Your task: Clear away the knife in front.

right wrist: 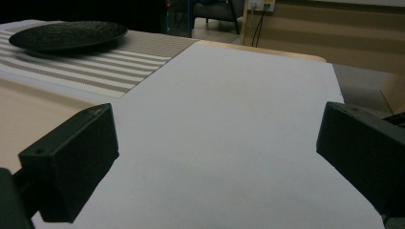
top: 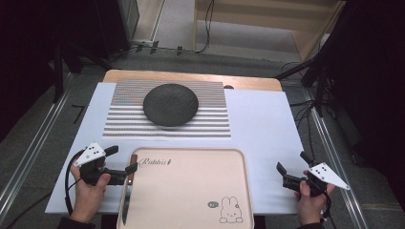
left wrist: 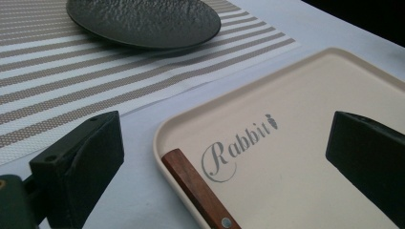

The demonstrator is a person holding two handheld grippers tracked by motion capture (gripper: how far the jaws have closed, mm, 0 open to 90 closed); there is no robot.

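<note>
Two hand-held grippers show in the high view, one at each lower corner of a table (top: 267, 124) covered in white. The left gripper (top: 122, 161) sits at the near left corner of a pale pink tray (top: 191, 191), its jaws spread wide with nothing between them, one jaw tip close to the tray's rim. A knife (top: 127, 193) with a brown wooden handle lies along the tray's left edge, its blade pointing toward the person. The tray bears the word "Rabbit" near its far left and a small rabbit drawing (top: 231, 210) near its near right. Beyond the tray a striped placemat (top: 210, 119) lies flat, and a dark round plate (top: 170, 104) rests on it. The right gripper (top: 293, 167) is held over the white cover, well to the right of the tray, jaws also wide apart and empty. In the left gripper view, the two black jaws stand far apart with nothing gripped; between them lie the tray corner (left wrist: 286, 191) with its lettering and the knife's wooden handle (left wrist: 198, 191), which has a metal rivet near the bottom. The plate (left wrist: 143, 21) sits on the placemat (left wrist: 57, 81) farther off. In the right gripper view, the jaws are again wide open and empty over the bare white cover (right wrist: 229, 133); the plate (right wrist: 67, 34) on the placemat (right wrist: 110, 67) shows at the far left, and a strip of the tray (right wrist: 28, 112) at the left edge.
</note>
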